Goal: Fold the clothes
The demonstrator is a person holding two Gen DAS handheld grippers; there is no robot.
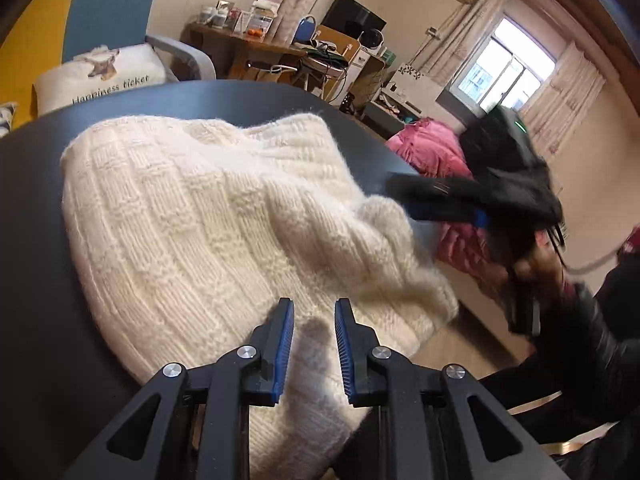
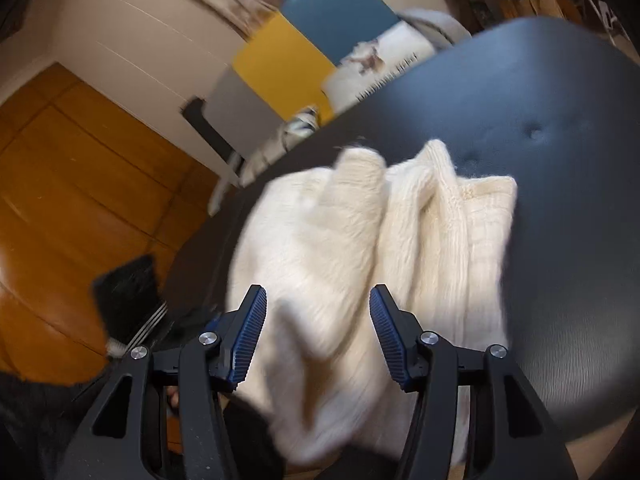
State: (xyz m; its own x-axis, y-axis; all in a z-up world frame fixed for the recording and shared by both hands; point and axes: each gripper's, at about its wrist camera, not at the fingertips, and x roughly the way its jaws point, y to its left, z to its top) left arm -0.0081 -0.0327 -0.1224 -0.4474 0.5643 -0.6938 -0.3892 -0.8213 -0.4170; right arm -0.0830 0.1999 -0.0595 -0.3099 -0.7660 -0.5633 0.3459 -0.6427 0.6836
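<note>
Sweater (image 1: 208,216) first: it is cream and woolly, and it lies bunched on our dark round worktop (image 1: 40,184). In the left wrist view, part of it hangs over the near edge of the worktop, and our own gripper parts cut off its lowest bit, so we cannot see where it ends.

Our left gripper (image 1: 314,346) has its jaws a little way apart. A fold of the sweater shows in the gap between the blue pads, but the pads do not press on it. We cannot tell if the wool touches them.

Our right gripper (image 2: 318,336) has its jaws wide apart. In the right wrist view the sweater (image 2: 360,248) is very blurry, and a soft lump of it sits between the jaws and below them. Nothing is pinched there.

In the left wrist view we also see the right gripper (image 1: 424,196) from the side, out past the far right edge of the sweater. It is smeared and dark. The hand (image 1: 532,268) that holds it is blurry too, and a black sleeve (image 1: 580,344) hides the arm.

Something pink and puffy (image 1: 436,152) lies beyond the worktop, half hidden by that gripper. We cannot tell what it is.

A white cushion (image 1: 108,72) with writing peeks over the worktop's far rim.
</note>
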